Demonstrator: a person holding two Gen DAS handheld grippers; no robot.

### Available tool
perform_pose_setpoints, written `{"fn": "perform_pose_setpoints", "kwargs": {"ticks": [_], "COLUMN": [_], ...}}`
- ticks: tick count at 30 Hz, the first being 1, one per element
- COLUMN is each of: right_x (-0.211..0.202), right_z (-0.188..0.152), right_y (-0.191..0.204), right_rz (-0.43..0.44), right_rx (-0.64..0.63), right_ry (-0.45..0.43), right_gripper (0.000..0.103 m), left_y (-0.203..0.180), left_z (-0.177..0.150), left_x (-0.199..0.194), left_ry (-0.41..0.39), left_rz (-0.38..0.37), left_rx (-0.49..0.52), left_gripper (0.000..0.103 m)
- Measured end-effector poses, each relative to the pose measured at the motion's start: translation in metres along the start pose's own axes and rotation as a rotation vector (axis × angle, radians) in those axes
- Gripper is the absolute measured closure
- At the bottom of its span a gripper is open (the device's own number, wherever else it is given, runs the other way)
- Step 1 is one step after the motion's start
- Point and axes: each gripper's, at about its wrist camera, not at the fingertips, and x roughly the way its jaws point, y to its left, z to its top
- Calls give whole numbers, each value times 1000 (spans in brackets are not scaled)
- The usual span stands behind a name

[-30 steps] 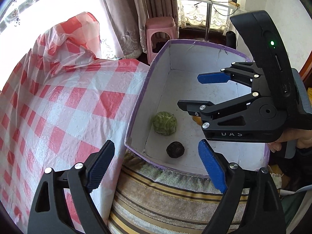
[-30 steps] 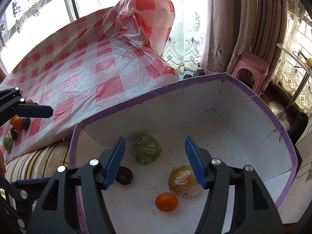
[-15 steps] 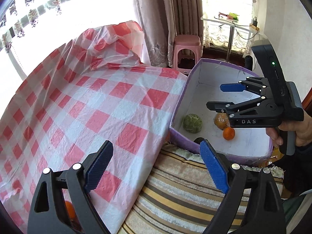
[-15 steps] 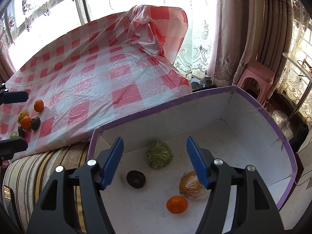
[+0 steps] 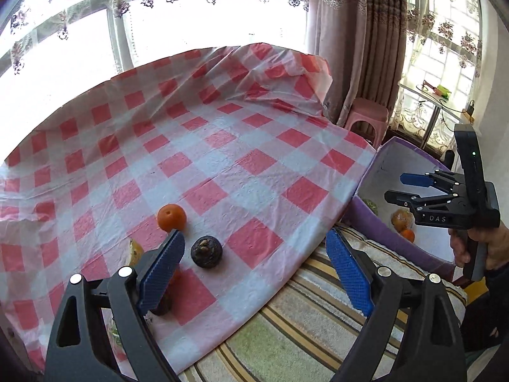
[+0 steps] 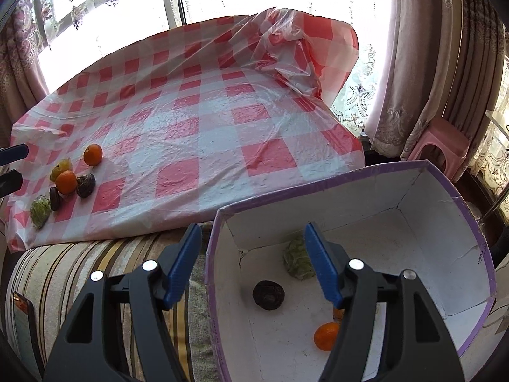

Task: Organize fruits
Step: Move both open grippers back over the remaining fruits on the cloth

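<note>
Several fruits lie on the red-checked tablecloth (image 5: 222, 165): an orange (image 5: 171, 217), a dark round fruit (image 5: 206, 251) and others partly hidden behind my left finger. My left gripper (image 5: 254, 270) is open and empty just above them. The same cluster shows far left in the right wrist view, with an orange (image 6: 93, 154) and a green fruit (image 6: 40, 211). The purple-rimmed white box (image 6: 445, 197) holds a dark fruit (image 6: 268, 294), a green fruit (image 6: 297, 259) and an orange (image 6: 326, 336). My right gripper (image 6: 251, 264) is open and empty over the box's near left edge.
A striped towel (image 5: 302, 324) covers the surface between the cloth's edge and the box. A pink stool (image 5: 366, 117) and curtains stand behind. The cloth is bunched up at its far right corner (image 6: 302, 47). A small side table (image 5: 426, 92) stands far right.
My left gripper has swung left, away from the box, over the fruit cluster on the cloth. My right gripper has drawn back and left, from over the box's middle to its left edge.
</note>
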Motion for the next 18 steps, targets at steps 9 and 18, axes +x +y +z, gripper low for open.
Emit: {"fn": "perform_pose_setpoints", "kwargs": {"ticks": [9, 18], "right_x": [0, 5], "right_z": [5, 8], "right_y": [29, 64], "right_rz": [61, 107], "right_rx": [-50, -89], "right_ry": [2, 13], "right_gripper": [36, 36], "left_y": [50, 100], "left_z": [-43, -86], "left_x": [-18, -25], "left_ry": [-30, -49], "left_rz": [32, 76], "left_rx": [-186, -377], "left_gripper": [16, 16]}}
